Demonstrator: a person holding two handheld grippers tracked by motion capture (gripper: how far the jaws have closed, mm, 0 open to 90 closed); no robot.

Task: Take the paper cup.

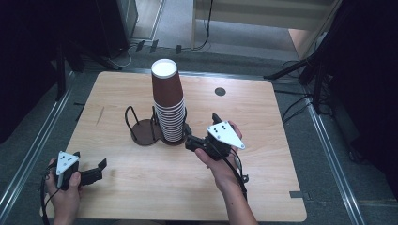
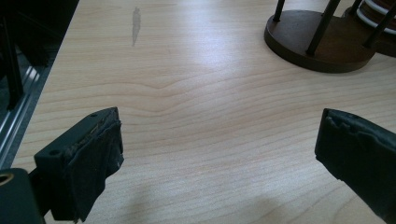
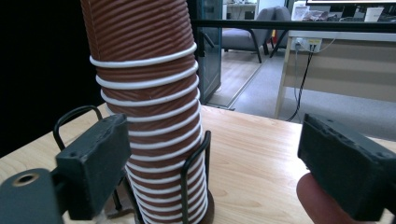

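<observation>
— High view first: what sits in the cup holder (image 1: 149, 133)?

— Its right ring holds a tall stack of brown paper cups (image 1: 168, 105), upside down, white rims showing. The left ring holds nothing.

— And the tongs?

— The right gripper (image 1: 190, 142) stands just beside the stack's foot, jaws parted with nothing between them. The left gripper (image 1: 99, 169) rests wide open over the table (image 1: 263, 140), well apart from the holder.
</observation>
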